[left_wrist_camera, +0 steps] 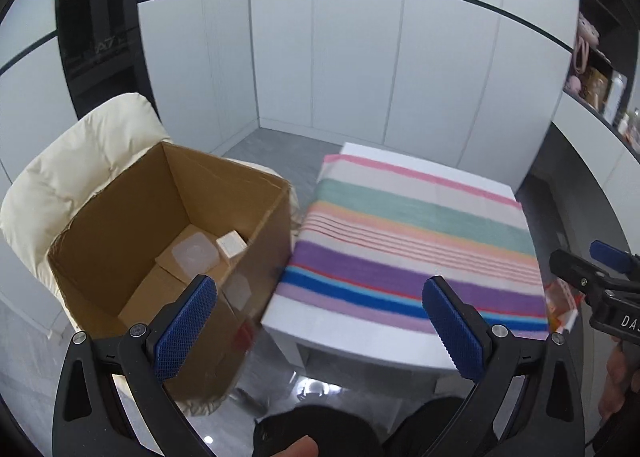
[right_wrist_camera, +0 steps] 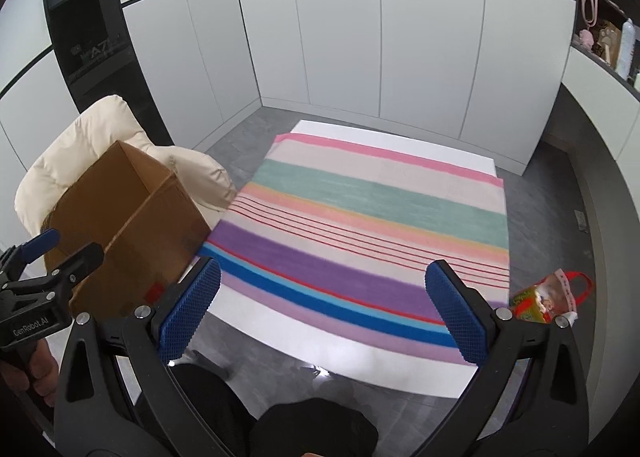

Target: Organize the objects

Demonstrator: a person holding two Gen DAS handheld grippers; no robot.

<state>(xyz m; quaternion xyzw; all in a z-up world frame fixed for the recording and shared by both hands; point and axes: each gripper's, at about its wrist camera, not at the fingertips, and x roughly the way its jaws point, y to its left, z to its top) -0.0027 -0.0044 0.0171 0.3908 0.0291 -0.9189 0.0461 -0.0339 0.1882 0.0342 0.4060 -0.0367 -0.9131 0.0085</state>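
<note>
Both tongs are seen spread wide with nothing between the blue pads: the left tongs are held above the gap between box and bench, the right tongs over the near edge of the bench. A striped cloth is spread flat across the white bench. At ten o'clock from the bench, an open cardboard box is set on a cream cushioned chair; a translucent container and a small white cube are seen inside it. At four o'clock from the bench, a colourful snack bag is seen on the floor.
</note>
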